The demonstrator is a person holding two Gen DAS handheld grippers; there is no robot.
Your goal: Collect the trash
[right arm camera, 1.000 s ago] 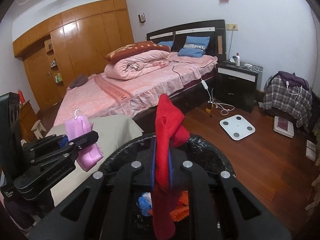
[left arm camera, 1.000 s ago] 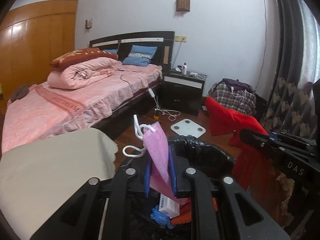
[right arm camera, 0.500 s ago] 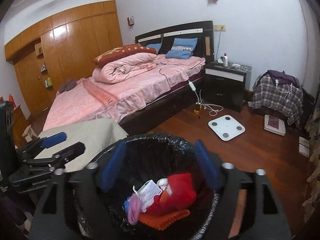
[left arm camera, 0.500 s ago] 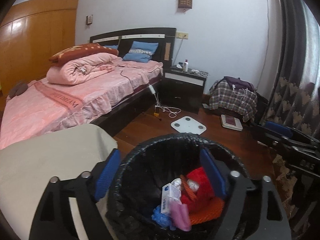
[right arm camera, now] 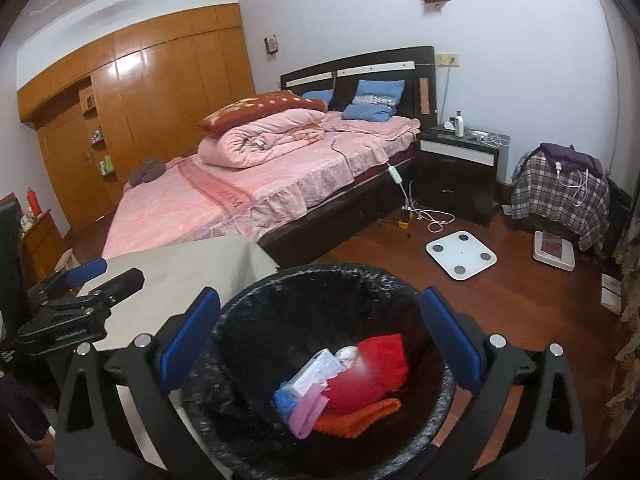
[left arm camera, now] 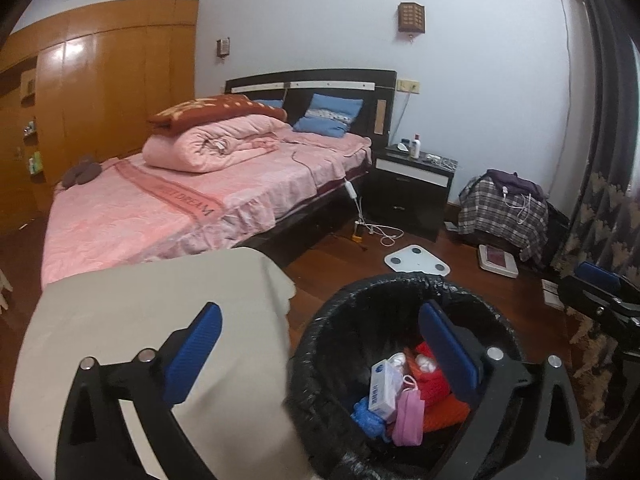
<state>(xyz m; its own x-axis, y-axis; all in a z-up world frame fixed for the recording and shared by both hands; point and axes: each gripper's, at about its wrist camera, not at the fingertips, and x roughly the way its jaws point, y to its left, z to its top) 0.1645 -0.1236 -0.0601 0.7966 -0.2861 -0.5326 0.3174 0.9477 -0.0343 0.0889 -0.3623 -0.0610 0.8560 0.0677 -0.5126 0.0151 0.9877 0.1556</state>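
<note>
A black-lined trash bin [left arm camera: 320, 344] [right arm camera: 256, 292] stands on the floor below both grippers. In it lie a pink face mask [left arm camera: 409, 414] [right arm camera: 306, 414], a red cloth [left arm camera: 432, 380] [right arm camera: 376, 376], an orange cloth [right arm camera: 356, 418], a white box [left arm camera: 382, 390] [right arm camera: 314, 372] and a blue item [left arm camera: 366, 418]. My left gripper [left arm camera: 320, 354] is open and empty over the bin's left rim. My right gripper [right arm camera: 320, 336] is open and empty above the bin. Each gripper shows at the edge of the other's view.
A beige-covered table [left arm camera: 140, 320] [right arm camera: 180, 264] stands left of the bin. A pink bed [right arm camera: 248, 184], a black nightstand [right arm camera: 460, 168], a white scale [right arm camera: 460, 254] on the wood floor and a plaid-covered pile [right arm camera: 560, 192] lie beyond. A curtain [left arm camera: 600, 216] hangs at the right.
Both grippers opened: the pink mask left my left gripper and the red cloth left my right one, and both now lie in the bin. The left gripper has shifted left.
</note>
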